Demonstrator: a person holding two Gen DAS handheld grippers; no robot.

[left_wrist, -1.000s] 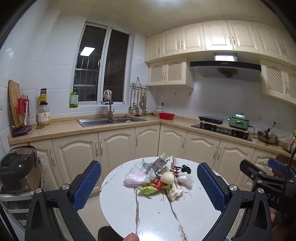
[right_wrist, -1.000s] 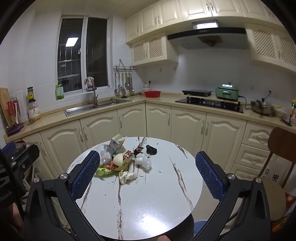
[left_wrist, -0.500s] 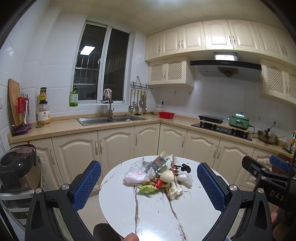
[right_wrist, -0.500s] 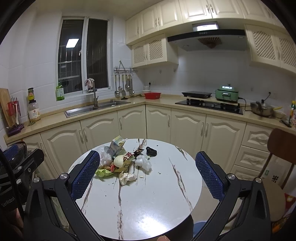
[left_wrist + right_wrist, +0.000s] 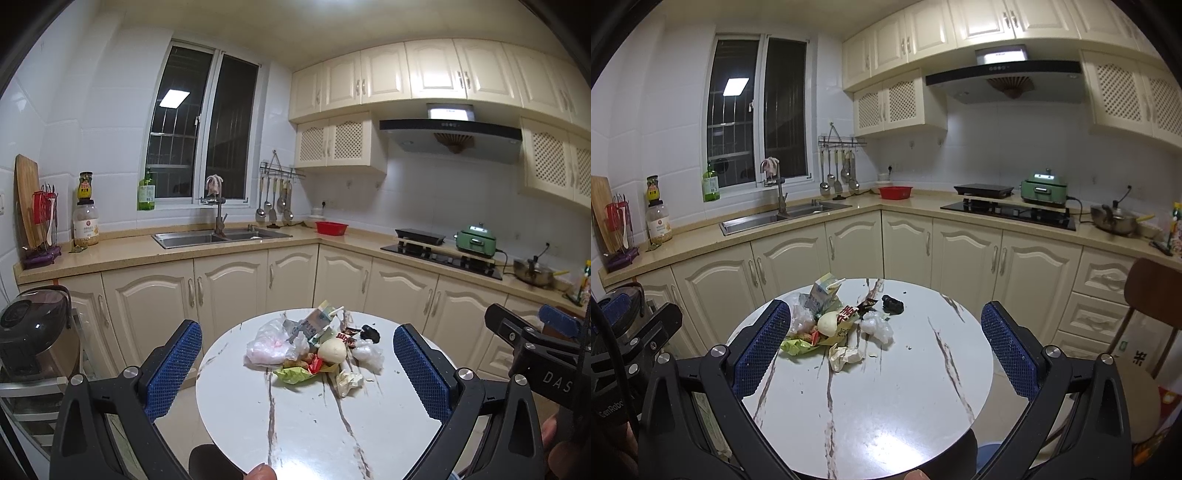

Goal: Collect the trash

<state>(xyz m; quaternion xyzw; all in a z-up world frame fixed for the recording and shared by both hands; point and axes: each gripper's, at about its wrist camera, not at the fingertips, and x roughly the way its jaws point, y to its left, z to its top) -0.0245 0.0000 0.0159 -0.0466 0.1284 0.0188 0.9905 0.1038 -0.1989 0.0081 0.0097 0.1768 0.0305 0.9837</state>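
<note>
A pile of trash (image 5: 314,347) lies on the far half of a round white marble table (image 5: 306,424): a milk carton (image 5: 314,323), a clear plastic bag (image 5: 271,347), a pale round fruit (image 5: 331,350), green and red wrappers, crumpled tissue (image 5: 347,380) and a black lump (image 5: 370,332). The pile also shows in the right wrist view (image 5: 834,321). My left gripper (image 5: 295,365) is open and empty, held above the table's near side. My right gripper (image 5: 886,343) is open and empty, to the right of the left one.
Cream kitchen cabinets and a counter with a sink (image 5: 218,236) run behind the table. A stove (image 5: 1008,212) and green cooker (image 5: 1043,190) sit at right. A rice cooker (image 5: 29,325) stands at left. A wooden chair (image 5: 1152,295) stands right of the table.
Both views have shifted only slightly. The trash pile has not moved and both grippers stay open.
</note>
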